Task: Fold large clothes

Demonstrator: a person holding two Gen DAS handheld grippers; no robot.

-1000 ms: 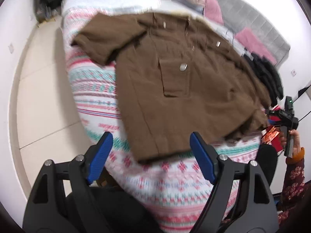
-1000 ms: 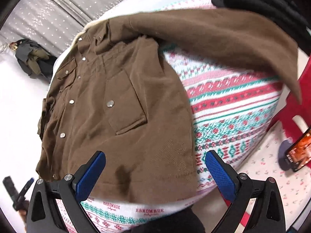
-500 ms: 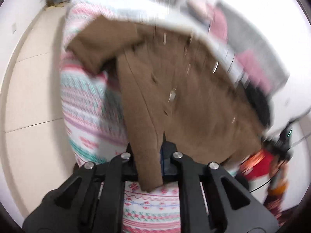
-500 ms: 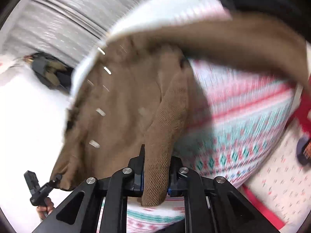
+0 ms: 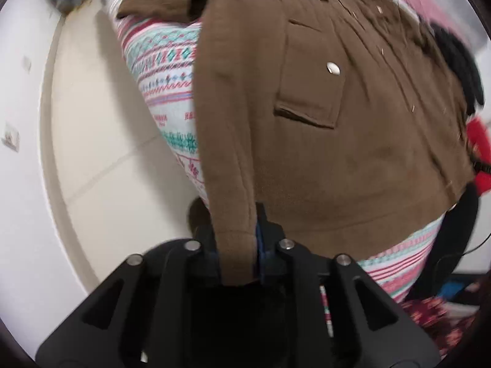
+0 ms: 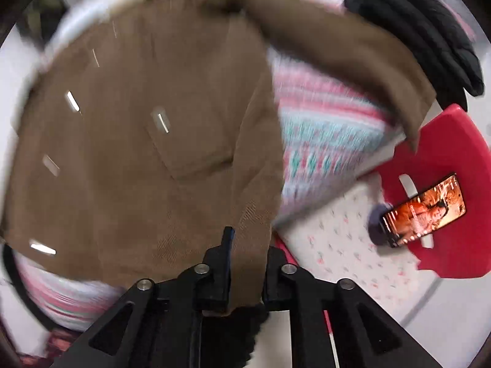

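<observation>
Item: brown jacket [image 5: 322, 141], spread front-up on patterned bedspread [image 5: 165, 70], collar toward 12 o'clock. Left gripper [image 5: 237, 245] and right gripper [image 6: 245, 263] each pinch a hem corner, jaws easing open slightly. Step: hem pickup. Next: likely carry hem toward collar evenly. Containers: none seen.

Matt brown cloth jacket [image 5: 307, 141], seemingly brushed; patterned woven bedspread [image 5: 165, 70]; glossy phone [image 6: 425, 211].

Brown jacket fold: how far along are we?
Early. Done: the brown jacket is spread front-up on the patterned bedspread. In hand: left gripper and right gripper each have a bottom corner of the hem between their fingers, jaws easing open slightly. Left: every fold; both sleeves lie out to the sides.
</observation>
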